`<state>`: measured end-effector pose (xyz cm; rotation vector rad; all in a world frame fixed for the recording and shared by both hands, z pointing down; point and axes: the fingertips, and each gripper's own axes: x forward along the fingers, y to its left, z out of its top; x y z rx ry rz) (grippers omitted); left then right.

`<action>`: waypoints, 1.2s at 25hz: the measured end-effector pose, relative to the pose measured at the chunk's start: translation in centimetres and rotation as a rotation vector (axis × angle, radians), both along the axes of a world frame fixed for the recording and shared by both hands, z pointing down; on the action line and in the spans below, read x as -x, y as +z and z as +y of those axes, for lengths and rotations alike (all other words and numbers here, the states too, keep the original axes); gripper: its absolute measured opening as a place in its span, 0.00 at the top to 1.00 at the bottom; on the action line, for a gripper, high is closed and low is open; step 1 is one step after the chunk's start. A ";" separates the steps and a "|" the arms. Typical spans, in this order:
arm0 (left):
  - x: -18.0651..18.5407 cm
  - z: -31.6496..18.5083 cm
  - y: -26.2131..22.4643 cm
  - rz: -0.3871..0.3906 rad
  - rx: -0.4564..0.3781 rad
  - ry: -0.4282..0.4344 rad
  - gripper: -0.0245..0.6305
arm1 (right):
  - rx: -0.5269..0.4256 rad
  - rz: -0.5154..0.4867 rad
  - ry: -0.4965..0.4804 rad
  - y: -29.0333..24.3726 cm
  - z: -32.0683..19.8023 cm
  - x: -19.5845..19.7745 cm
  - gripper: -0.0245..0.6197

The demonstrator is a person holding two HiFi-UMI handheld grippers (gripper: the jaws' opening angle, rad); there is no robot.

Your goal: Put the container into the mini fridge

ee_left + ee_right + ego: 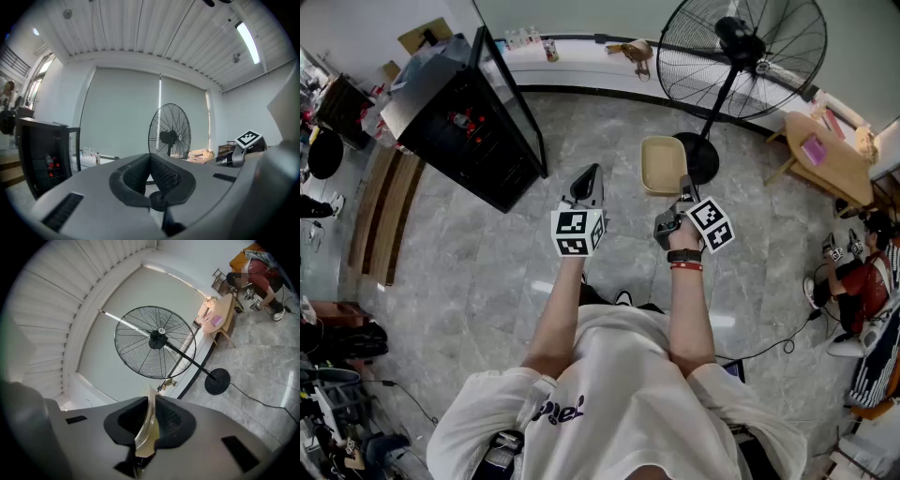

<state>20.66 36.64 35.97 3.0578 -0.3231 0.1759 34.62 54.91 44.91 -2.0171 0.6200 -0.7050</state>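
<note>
A shallow beige container (661, 164) hangs in front of me, and my right gripper (683, 183) is shut on its near rim. In the right gripper view the container's thin edge (146, 427) is pinched between the jaws of the right gripper (151, 401). My left gripper (591, 172) is beside it, shut and empty; its jaws meet with nothing between them in the left gripper view (150, 158). The black mini fridge (464, 127) stands on the floor to the far left with its glass door (514, 98) swung open. The fridge (44, 159) holds small red items.
A big standing fan (741, 56) rises just beyond the container, its round base (701, 157) on the floor. A wooden table (825, 155) and a seated person (862, 277) are at the right. A cable (769, 349) runs over the tiles. A wooden bench (384, 216) lies left.
</note>
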 end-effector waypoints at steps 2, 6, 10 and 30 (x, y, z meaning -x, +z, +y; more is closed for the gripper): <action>0.6 -0.4 0.1 0.000 0.000 -0.016 0.93 | -0.005 -0.003 -0.010 0.1 -0.7 0.3 0.86; 1.9 -2.3 0.8 -0.008 0.017 -0.066 0.93 | -0.003 -0.004 -0.048 0.3 -3.0 0.7 0.87; 3.8 -5.3 1.6 -0.020 0.035 -0.123 0.93 | -0.020 -0.022 -0.088 0.7 -6.9 1.1 0.87; 10.9 -22.1 1.7 0.049 0.087 -0.467 0.93 | 0.001 0.030 -0.435 -1.0 -29.2 3.9 0.87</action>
